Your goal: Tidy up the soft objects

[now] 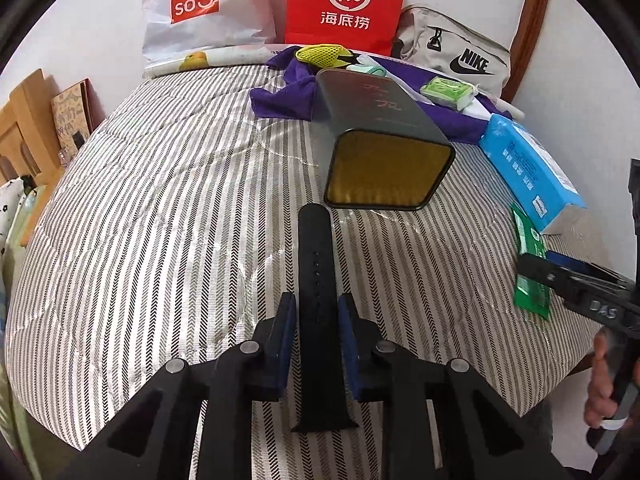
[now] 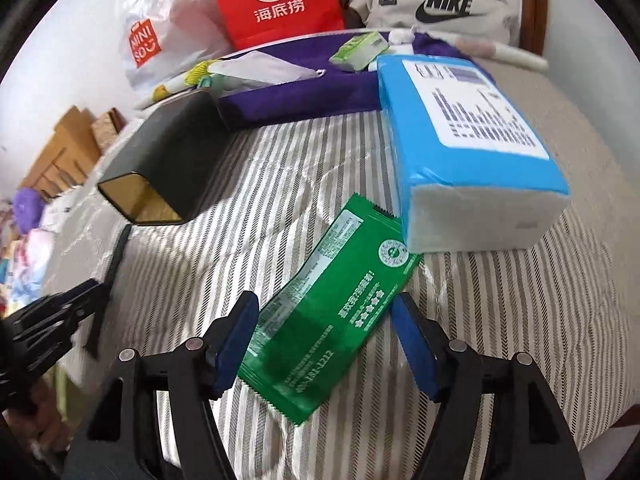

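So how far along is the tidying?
Barely started, it seems. The tin lies on its side, open and empty. The left gripper straddles the black strap, the right gripper the green packet, both open. The tissue pack and purple cloth lie loose.

Striped bed (image 1: 160, 200): strap (image 1: 318, 280), tin (image 1: 380, 148), tissues (image 2: 460, 132).

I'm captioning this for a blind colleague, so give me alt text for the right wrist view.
The open right claw straddles a green sachet lying flat on a striped quilt. A blue tissue pack overlaps the sachet's far corner; a dark open-ended box lies to the left.
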A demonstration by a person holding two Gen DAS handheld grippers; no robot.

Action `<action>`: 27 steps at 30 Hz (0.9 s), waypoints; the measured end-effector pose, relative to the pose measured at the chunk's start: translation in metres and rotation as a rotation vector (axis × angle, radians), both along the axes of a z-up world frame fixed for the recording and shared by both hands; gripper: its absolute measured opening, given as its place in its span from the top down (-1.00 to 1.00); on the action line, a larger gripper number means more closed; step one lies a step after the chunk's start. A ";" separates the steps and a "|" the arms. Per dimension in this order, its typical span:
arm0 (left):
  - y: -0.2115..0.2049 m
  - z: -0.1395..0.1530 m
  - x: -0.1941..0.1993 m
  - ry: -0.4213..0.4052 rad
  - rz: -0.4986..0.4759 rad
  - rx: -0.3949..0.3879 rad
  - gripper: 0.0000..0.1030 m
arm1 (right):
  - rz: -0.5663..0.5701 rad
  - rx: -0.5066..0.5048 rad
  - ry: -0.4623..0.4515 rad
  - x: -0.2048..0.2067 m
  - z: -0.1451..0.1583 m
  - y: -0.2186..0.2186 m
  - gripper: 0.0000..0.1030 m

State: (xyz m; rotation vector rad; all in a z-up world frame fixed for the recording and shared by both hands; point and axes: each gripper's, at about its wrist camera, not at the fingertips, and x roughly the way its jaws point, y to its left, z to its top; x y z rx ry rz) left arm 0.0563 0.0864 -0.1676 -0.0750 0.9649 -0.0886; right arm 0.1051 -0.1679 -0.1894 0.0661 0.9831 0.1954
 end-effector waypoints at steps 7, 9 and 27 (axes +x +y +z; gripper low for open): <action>0.003 0.000 -0.001 0.000 -0.003 -0.027 0.59 | -0.044 -0.096 -0.070 -0.002 -0.002 0.011 -0.09; 0.005 0.000 -0.001 0.003 -0.003 -0.034 0.59 | 0.012 -0.098 -0.076 -0.004 -0.002 0.007 -0.08; 0.009 0.001 -0.002 0.030 0.030 -0.066 0.22 | 0.082 0.051 0.041 -0.020 -0.001 -0.025 -0.58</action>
